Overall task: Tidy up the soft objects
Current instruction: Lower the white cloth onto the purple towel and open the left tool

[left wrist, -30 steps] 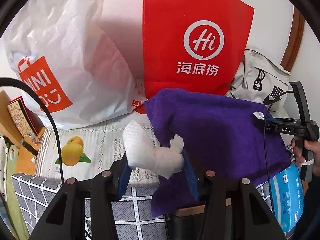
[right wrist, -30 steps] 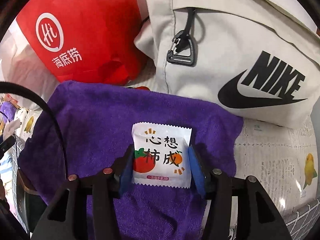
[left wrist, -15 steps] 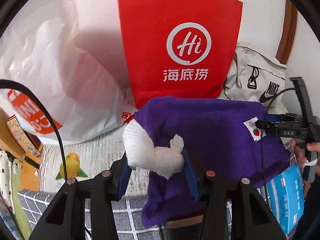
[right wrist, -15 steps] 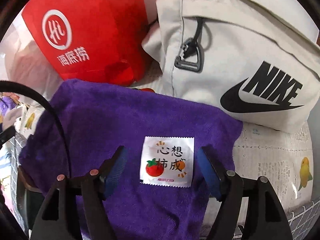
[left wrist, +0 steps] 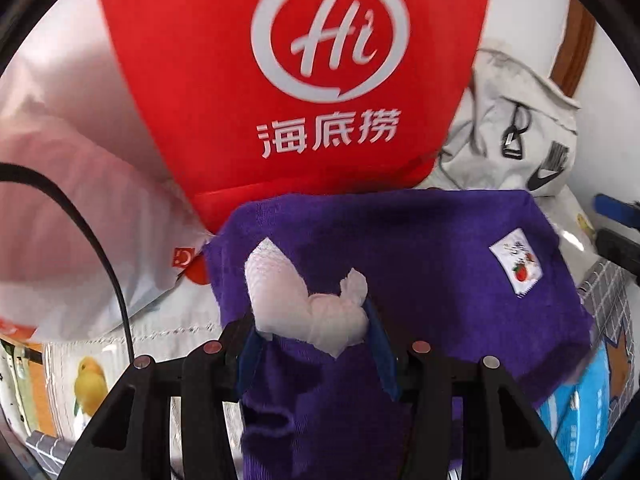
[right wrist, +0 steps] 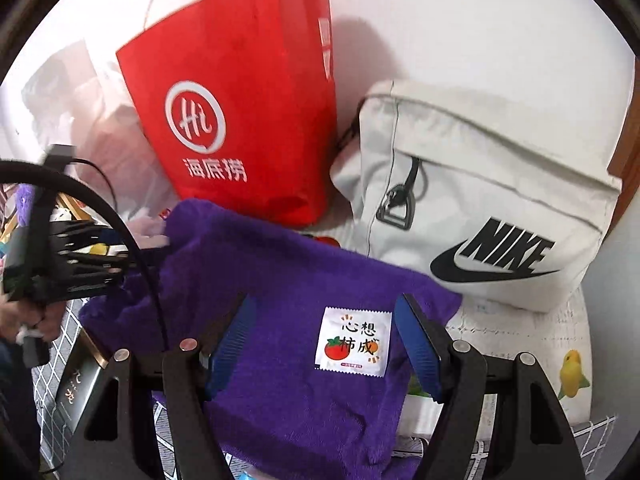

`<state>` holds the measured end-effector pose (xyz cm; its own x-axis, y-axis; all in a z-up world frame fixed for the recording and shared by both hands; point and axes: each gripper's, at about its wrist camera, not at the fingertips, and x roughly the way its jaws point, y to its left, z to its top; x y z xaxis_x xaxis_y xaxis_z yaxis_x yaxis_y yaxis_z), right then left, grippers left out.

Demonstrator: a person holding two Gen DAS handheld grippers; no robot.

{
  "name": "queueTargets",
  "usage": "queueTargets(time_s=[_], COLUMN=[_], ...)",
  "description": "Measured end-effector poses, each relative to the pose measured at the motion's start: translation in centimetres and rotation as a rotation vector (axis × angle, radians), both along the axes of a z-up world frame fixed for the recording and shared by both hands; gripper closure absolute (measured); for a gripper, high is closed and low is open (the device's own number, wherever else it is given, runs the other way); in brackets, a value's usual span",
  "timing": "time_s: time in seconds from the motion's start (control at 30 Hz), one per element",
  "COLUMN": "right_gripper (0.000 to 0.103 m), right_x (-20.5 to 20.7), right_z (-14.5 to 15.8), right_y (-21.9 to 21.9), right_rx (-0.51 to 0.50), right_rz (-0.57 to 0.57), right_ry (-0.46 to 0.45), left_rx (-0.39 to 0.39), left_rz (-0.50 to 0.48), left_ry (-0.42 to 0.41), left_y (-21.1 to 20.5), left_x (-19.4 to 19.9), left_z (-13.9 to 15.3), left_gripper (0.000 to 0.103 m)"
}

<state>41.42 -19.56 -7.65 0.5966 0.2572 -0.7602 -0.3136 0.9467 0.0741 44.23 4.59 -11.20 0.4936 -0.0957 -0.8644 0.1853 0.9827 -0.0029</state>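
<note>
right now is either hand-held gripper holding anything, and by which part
The left hand-held gripper holds a crumpled white tissue, pinched at its lower end. The right hand-held gripper stands open and holds nothing; the small sachet lies free on the purple towel.

A worktop covered by a white lace-patterned cloth printed with yellow fruit (right wrist: 520, 320) carries a red paper bag with a white logo (right wrist: 240, 128) at the far left; just right of it, a pale grey fabric backpack with a black logo (right wrist: 480, 184); nearer, a spread purple terry towel (right wrist: 280, 288).
</note>
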Motion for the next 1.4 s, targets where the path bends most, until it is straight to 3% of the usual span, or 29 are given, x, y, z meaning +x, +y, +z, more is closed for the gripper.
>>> queueTargets(time_s=[0.27,0.33,0.4,0.47,0.53,0.7,1.07,1.4], right_gripper=[0.031,0.031,0.031,0.031,0.031,0.031,0.031,0.031], right_x=[-0.8,-0.9,-0.9,-0.8,-0.8,-1.0,-1.3,-1.2], right_z=[1.2,1.1,1.0,0.9,0.7,0.5,0.2,0.1], right_y=[-0.9,-1.0,-1.0,-0.8,-0.5,0.2,1.0,0.8], right_rx=[0.006,0.010,0.010,0.010,0.010,-0.004,-0.029,-0.028], right_rz=[-0.006,-0.008,-0.009,-0.010,0.004,0.026,0.045,0.041], right_ry=[-0.020,-0.019,-0.018,-0.015,-0.009,-0.011,-0.013,-0.010], left_rx=[-0.006,0.019,0.038,0.007,-0.025,0.029,0.000,0.053], left_rz=[-0.004,-0.007,0.006,0.027,0.050,0.065,0.088,0.099], left_ry=[0.062,0.059,0.055,0.059,0.073,0.073,0.087,0.012], left_y=[-1.3,-1.6,-1.6,-1.2,-0.7,-1.3,-1.1,-0.6], left_x=[2.1,2.4,2.6,2.7,2.8,2.3,2.9,1.8], left_z=[-1.8,-1.9,-2.0,-2.0,-1.9,-1.7,-2.0,0.4], left_gripper=[0.056,0.051,0.034,0.031,0.031,0.030,0.030,0.031])
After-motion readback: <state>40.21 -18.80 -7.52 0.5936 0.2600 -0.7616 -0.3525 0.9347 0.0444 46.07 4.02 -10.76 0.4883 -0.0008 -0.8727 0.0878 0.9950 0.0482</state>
